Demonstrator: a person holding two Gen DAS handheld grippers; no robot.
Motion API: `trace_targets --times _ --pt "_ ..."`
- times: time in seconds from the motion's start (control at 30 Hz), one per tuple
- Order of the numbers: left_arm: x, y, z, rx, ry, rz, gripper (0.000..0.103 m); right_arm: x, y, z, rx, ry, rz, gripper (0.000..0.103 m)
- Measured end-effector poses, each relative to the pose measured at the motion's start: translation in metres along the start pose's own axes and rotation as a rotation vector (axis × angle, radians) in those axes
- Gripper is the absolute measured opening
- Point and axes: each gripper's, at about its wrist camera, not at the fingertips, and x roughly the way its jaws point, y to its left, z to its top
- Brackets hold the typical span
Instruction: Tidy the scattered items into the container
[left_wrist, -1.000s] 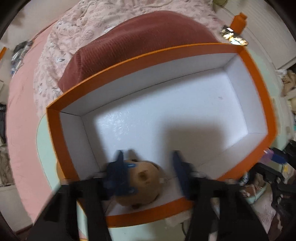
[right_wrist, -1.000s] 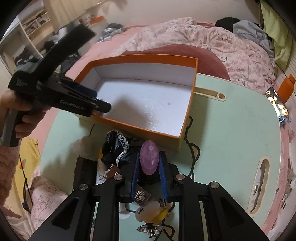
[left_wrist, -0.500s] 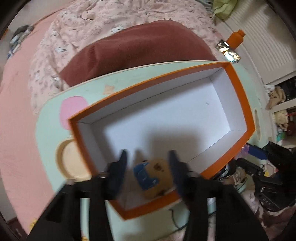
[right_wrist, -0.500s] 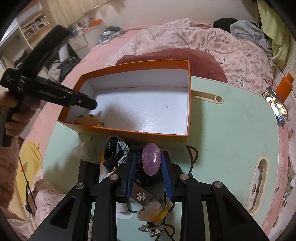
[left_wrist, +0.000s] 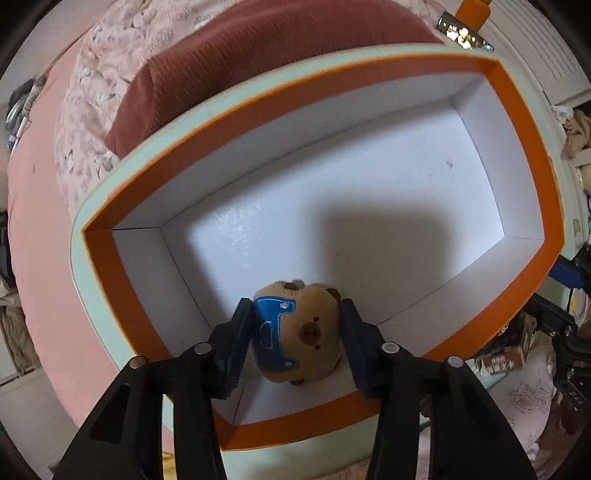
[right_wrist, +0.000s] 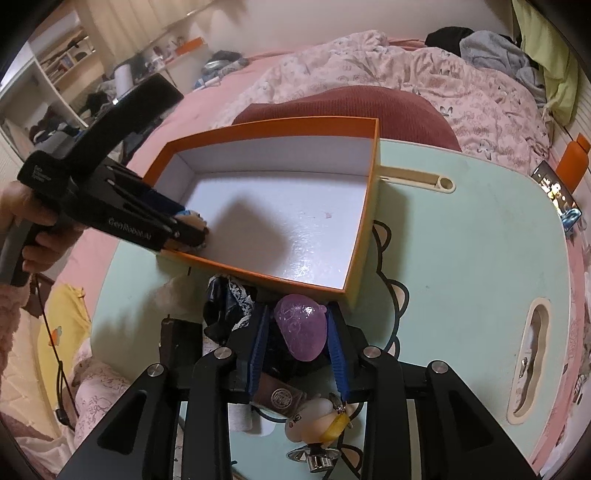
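An orange box (left_wrist: 524, 184) with a white inside stands on the mint-green table (right_wrist: 461, 240). A brown plush bear (left_wrist: 310, 332) with a blue patch lies in the box's near corner. My left gripper (left_wrist: 295, 310) points straight down over it, its jaws closing, and both pads touch the bear's sides. From the right wrist view the left gripper (right_wrist: 184, 232) reaches over the box rim (right_wrist: 266, 127), held by a hand. In front of the box my right gripper (right_wrist: 297, 314) has a purple egg-shaped toy (right_wrist: 301, 332) between its jaws. They are opening, and a slim gap shows on the left.
Under and beside the right gripper lie a black lace cloth (right_wrist: 225, 306), a brown leather tag (right_wrist: 280, 397) and a small figure keychain (right_wrist: 317, 417). A dark red cushion (right_wrist: 351, 103) lies behind the box. A phone (right_wrist: 557, 192) and an orange bottle (right_wrist: 572, 162) are at far right.
The left gripper pulled back from the bear lying in the box, then came close again with its jaws narrower around it. The right jaws have spread apart around the purple toy.
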Motion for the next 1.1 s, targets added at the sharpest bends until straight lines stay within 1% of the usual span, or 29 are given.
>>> trace_targets --times 0.07,0.17,0.2,0.27,0.33,0.43,0.5,0.6,0.63,0.67,0.73,0.8,0.83,0.9,0.97,1.03,1.1 --pt "-0.003 0.007 0.003 -0.022 -0.04 -0.015 0.044 0.001 0.0 0.0 0.008 0.003 0.006 0.031" --pt "-0.018 0.018 0.011 -0.066 -0.099 -0.108 0.043 0.0 0.002 0.0 0.008 0.0 0.012 0.031" --pt "-0.028 0.02 0.012 -0.072 -0.134 -0.133 0.043 0.0 0.003 0.0 0.008 -0.003 0.011 0.031" --pt "-0.053 0.017 0.009 -0.061 -0.207 -0.156 0.043 -0.001 0.002 0.003 0.014 -0.008 0.008 0.031" --pt "-0.085 0.012 -0.005 -0.052 -0.294 -0.203 0.043 -0.002 0.0 0.004 0.028 -0.017 0.004 0.031" --pt "-0.111 0.014 -0.036 -0.024 -0.371 -0.27 0.044 -0.005 -0.001 0.005 0.034 -0.021 0.0 0.031" --pt "-0.112 0.013 -0.06 -0.011 -0.371 -0.299 0.044 -0.008 -0.002 0.002 0.035 -0.025 0.006 0.031" --pt "-0.087 0.006 -0.102 -0.028 -0.317 -0.341 0.044 -0.014 -0.009 -0.003 0.063 -0.029 0.021 0.035" --pt "-0.075 0.006 -0.115 -0.047 -0.304 -0.34 0.044 -0.016 -0.011 -0.004 0.073 -0.032 0.031 0.037" --pt "-0.067 0.005 -0.125 -0.067 -0.308 -0.317 0.044 -0.019 -0.014 -0.007 0.087 -0.038 0.047 0.037" --pt "-0.048 0.004 -0.142 -0.131 -0.339 -0.272 0.044 -0.026 -0.019 -0.012 0.114 -0.054 0.057 0.039" --pt "-0.028 0.002 -0.149 -0.192 -0.344 -0.259 0.044 -0.032 -0.021 -0.017 0.127 -0.073 0.032 0.041" --pt "-0.021 -0.004 -0.152 -0.206 -0.343 -0.248 0.044 -0.033 -0.02 -0.02 0.128 -0.079 0.013 0.042" --pt "-0.012 -0.01 -0.151 -0.214 -0.364 -0.222 0.047 -0.032 -0.017 -0.025 0.125 -0.083 -0.024 0.042" --pt "-0.009 -0.02 -0.152 -0.205 -0.406 -0.169 0.051 -0.028 -0.017 -0.031 0.13 -0.071 -0.048 0.042" --pt "-0.011 -0.029 -0.151 -0.181 -0.425 -0.093 0.052 -0.023 -0.017 -0.033 0.143 -0.055 -0.059 0.042" --pt "-0.017 -0.034 -0.151 -0.156 -0.448 -0.06 0.053 -0.023 -0.019 -0.032 0.167 -0.062 -0.055 0.042"
